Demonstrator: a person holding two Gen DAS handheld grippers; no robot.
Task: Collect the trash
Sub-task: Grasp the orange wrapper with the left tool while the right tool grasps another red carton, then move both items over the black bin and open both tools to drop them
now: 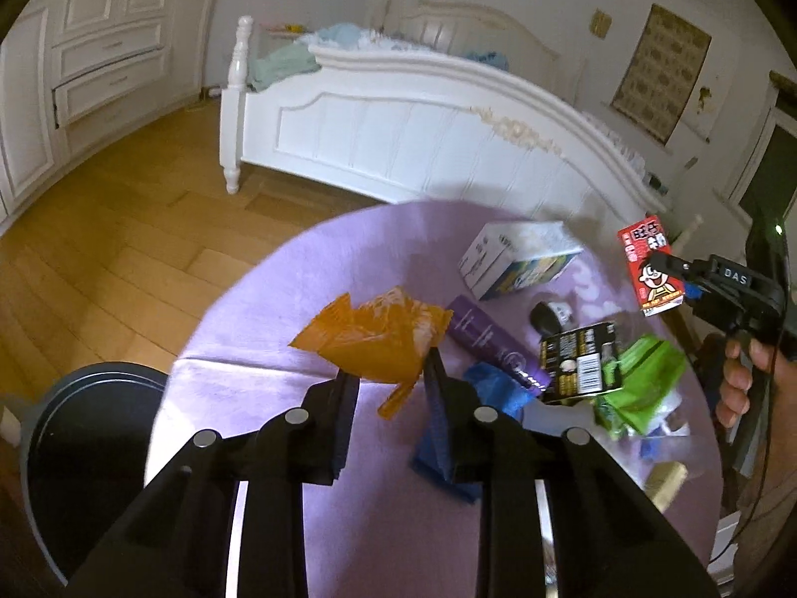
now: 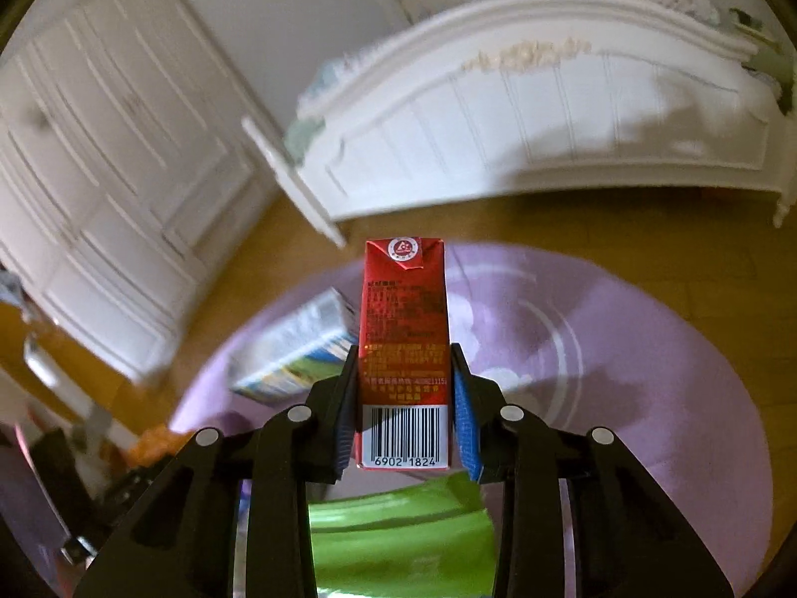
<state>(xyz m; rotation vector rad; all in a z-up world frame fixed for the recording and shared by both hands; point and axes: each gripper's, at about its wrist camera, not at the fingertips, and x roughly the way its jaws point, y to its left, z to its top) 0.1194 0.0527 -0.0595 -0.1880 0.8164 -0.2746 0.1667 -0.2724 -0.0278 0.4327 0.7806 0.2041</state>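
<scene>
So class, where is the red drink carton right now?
In the right wrist view, the red drink carton is clamped in the right gripper, lifted above the purple rug.

bare purple cloth (image 1: pixel 259 349) left — litter pile (image 1: pixel 578 359) right, bed footboard (image 1: pixel 423 139) beyond

Bed: white wooden bed (image 1: pixel 423 134) with a curved footboard, carved ornament (image 1: pixel 513 129) on its top rail, crumpled bedding (image 1: pixel 284 62) on top.
Wardrobe: white panelled wardrobe (image 1: pixel 84 35) with drawers, against the wall left of the bed.
Floor: wooden floor (image 1: pixel 109 229).
Rug: round lilac rug (image 1: pixel 259 339) on the floor, in front of the footboard.
Wall: patterned panel (image 1: pixel 657 70) hanging right of the bed.
</scene>
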